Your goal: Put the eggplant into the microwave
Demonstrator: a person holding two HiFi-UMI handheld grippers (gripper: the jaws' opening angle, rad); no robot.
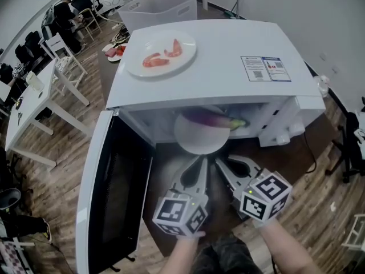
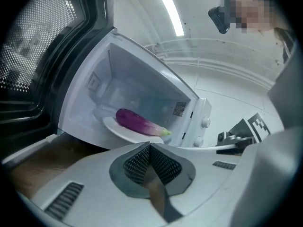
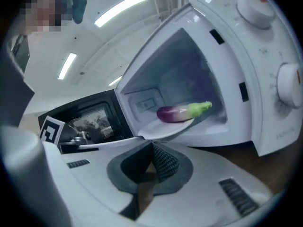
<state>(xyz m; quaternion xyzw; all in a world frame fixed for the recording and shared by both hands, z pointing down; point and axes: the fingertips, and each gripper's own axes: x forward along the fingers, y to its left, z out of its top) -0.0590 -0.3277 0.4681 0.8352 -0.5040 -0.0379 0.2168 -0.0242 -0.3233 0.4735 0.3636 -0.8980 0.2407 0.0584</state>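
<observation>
A purple eggplant [image 1: 210, 119] with a green stem lies on a white plate [image 1: 199, 141] inside the open white microwave [image 1: 228, 56]. The plate's front edge juts out past the cavity opening. The eggplant [image 2: 138, 122] [image 3: 182, 111] shows in both gripper views, just past the jaws. My left gripper [image 1: 202, 161] [image 2: 149, 148] is shut and empty, just in front of the plate. Beside it my right gripper [image 1: 219, 163] [image 3: 152, 145] is also shut and holds nothing. Both stay outside the cavity.
The microwave door [image 1: 114, 198] stands swung wide open at the left. A second plate [image 1: 161, 53] with red food pieces sits on the microwave's top. The control knobs [image 3: 289, 84] are at the right. A white bin [image 1: 159, 10] stands behind; tables and chairs stand at the far left.
</observation>
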